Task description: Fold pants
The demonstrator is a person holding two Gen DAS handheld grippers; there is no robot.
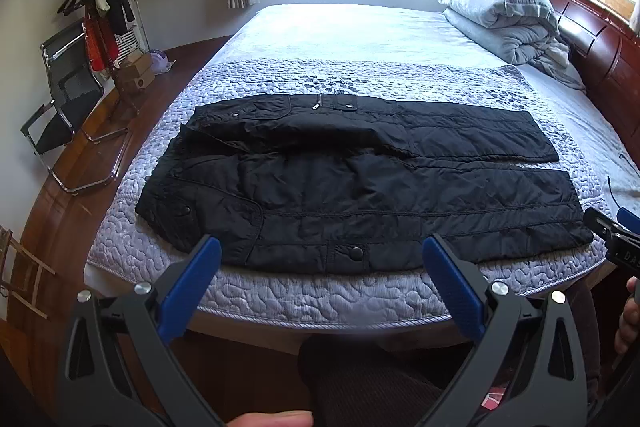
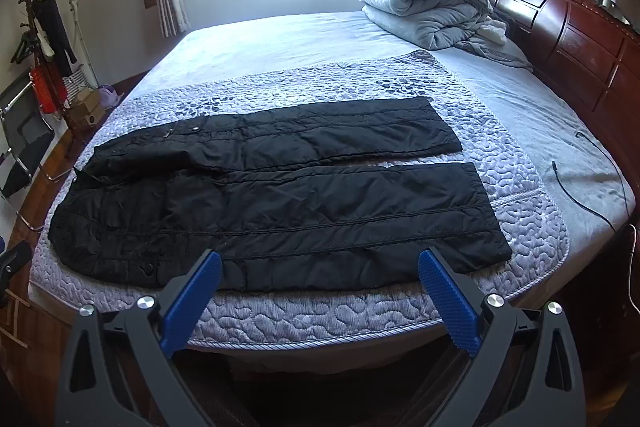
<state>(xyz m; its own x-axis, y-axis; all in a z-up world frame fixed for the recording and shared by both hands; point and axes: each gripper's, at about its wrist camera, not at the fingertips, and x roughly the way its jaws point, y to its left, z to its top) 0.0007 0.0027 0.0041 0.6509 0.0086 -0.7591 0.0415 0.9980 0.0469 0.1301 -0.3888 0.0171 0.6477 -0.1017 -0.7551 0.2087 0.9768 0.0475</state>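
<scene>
Our left gripper (image 1: 322, 251) has its blue fingers (image 1: 192, 287) spread as wide as they go, and nothing is between them. Our right gripper (image 2: 320, 263) is the same, wide open and holding nothing. Both hang just in front of the near edge of the bed (image 2: 320, 315), pointing down at it. The black pants (image 2: 280, 203) lie flat on the bed, close to that near edge, with the waist on the left and the two legs going to the right. The legs lie side by side with a thin gap between them. We think no fold is made yet, so the first step is to grab. To do it well, we should pinch the near leg at its edge, one gripper by the waist and one by the cuff, and lift both ends together so the cloth stays even. The pants look puffy and a bit shiny, with stitched lines and round snap buttons (image 1: 355, 253). The bed cover (image 1: 320, 299) is bumpy, with a rope-like trim.
</scene>
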